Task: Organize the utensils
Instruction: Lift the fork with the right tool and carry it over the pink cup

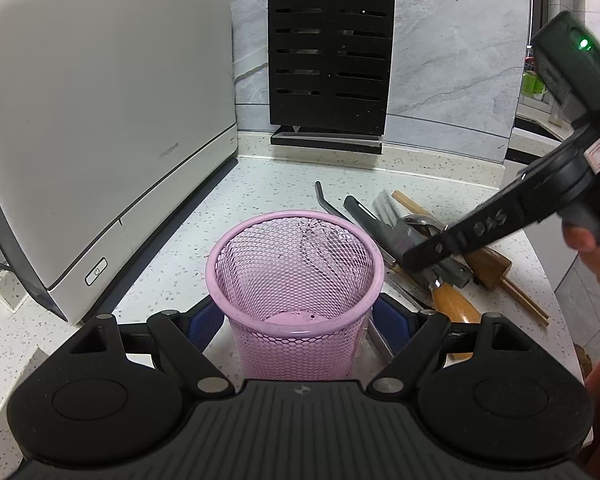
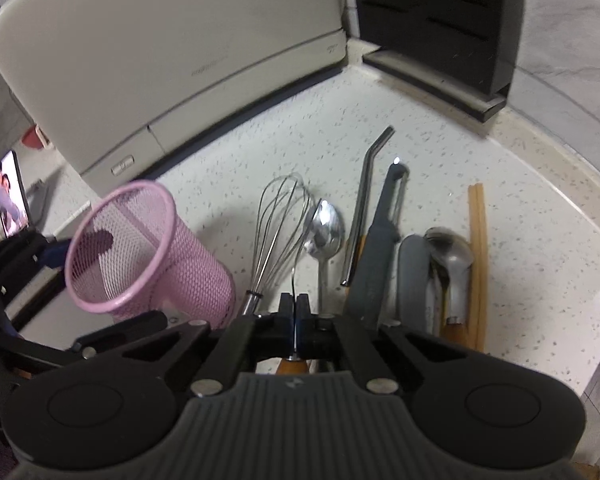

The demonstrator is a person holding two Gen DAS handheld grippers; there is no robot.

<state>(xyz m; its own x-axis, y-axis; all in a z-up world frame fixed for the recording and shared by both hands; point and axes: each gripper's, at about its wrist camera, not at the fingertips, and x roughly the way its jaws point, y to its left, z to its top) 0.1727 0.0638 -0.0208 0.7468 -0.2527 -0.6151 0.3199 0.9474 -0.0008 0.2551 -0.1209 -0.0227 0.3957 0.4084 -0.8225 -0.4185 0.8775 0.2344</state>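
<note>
- Far left, a tall white appliance (image 1: 100, 120) stands near the pink mesh cup (image 1: 296, 264). You have little room to swing that way.
- Your left claw (image 1: 299, 320) straddles the cup low down, a blue pad against each side. It looks like a steadying grip. The cup stands on the speckled tabletop (image 1: 268, 184), empty.
- Risk: the mesh cup looks light. A long utensil dropped in at an angle could tip it if that grip slackens.
- Your right claw (image 2: 295, 312) is clenched on a thin metal stem joined to a wooden handle (image 2: 292, 366). Which utensil this is I cannot tell.
- Risk: such a narrow stem may swivel or slip between the pads when lifted.
- Beside it lie a whisk (image 2: 280, 216), a spoon (image 2: 324, 228), a bent metal straw (image 2: 364, 200), a grey peeler (image 2: 380, 248) and chopsticks (image 2: 478, 260), packed close. Lifting one could drag its neighbours.
- Behind, a black knife block (image 1: 330, 56) closes the corner; open tabletop lies before it.
- Far right, the tabletop edge is near the chopsticks. A nudged piece could roll off.
</note>
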